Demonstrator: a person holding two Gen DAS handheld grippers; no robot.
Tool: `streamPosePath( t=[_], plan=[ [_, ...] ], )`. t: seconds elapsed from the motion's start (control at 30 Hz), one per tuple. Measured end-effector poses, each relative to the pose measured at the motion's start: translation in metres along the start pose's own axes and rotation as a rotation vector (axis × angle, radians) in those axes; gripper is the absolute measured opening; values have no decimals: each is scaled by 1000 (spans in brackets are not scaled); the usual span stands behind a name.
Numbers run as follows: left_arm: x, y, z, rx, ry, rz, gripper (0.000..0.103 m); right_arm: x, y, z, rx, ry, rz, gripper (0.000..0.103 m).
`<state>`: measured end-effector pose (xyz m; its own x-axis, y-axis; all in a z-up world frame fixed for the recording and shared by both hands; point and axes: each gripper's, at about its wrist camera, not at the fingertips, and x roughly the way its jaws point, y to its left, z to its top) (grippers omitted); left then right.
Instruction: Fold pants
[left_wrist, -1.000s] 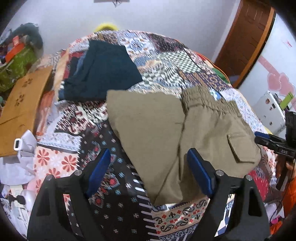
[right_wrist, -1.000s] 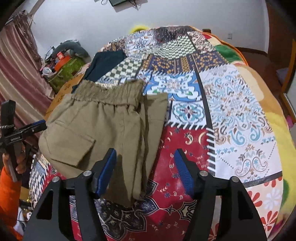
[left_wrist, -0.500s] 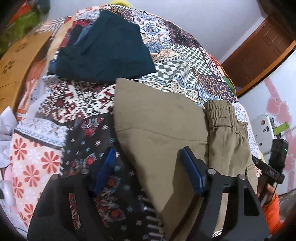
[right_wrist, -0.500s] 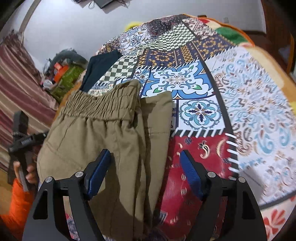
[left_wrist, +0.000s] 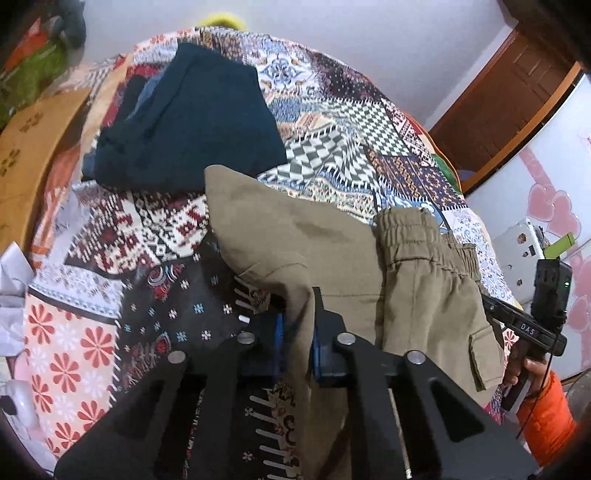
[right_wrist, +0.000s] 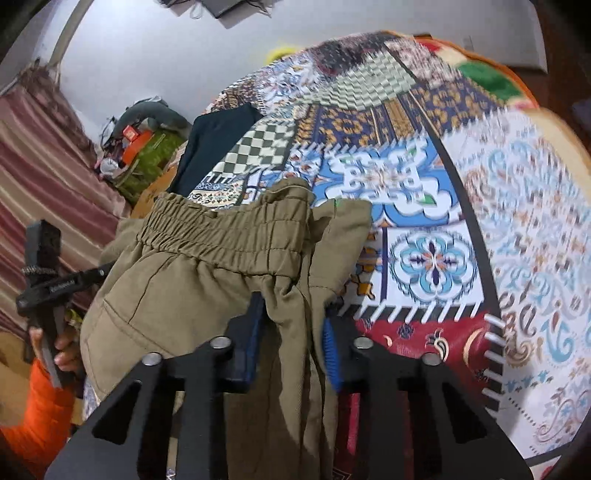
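Both jaws are clamped on the pants (left_wrist: 332, 258): the left gripper (left_wrist: 297, 345) pinches the near folded edge, the right gripper (right_wrist: 291, 339) bunched cloth below the waistband (right_wrist: 225, 236), likely to lift for another fold. The pants lie on the bed (right_wrist: 424, 258), long axis between the grippers, waistband rightward, near dark clothes (left_wrist: 184, 122).

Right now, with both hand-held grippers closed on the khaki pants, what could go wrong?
1. The left hand-held gripper pinches only a thin edge of the khaki pants; it may slip out.
2. The right hand-held gripper clamps bunched layers below the waistband, so the fold may wrinkle.
3. The dark folded garment lies close behind; the pants could drag onto it.
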<state>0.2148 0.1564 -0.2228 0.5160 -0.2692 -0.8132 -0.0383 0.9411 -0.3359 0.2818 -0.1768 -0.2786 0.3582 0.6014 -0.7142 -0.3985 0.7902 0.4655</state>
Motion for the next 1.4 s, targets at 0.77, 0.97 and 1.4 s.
streamPosePath(
  t=[0.77,0.97,1.4],
  plan=[
    [-82,16,93,101,-256,172,6,1,100,118,-282,-197,-25,13],
    [-74,47,131,85,-282,248,6,35,122,157,-326,-216,-29,13],
    [-4,139,182,-41,-243,339,6,146,147,208,-379,-145,-68,13]
  ],
)
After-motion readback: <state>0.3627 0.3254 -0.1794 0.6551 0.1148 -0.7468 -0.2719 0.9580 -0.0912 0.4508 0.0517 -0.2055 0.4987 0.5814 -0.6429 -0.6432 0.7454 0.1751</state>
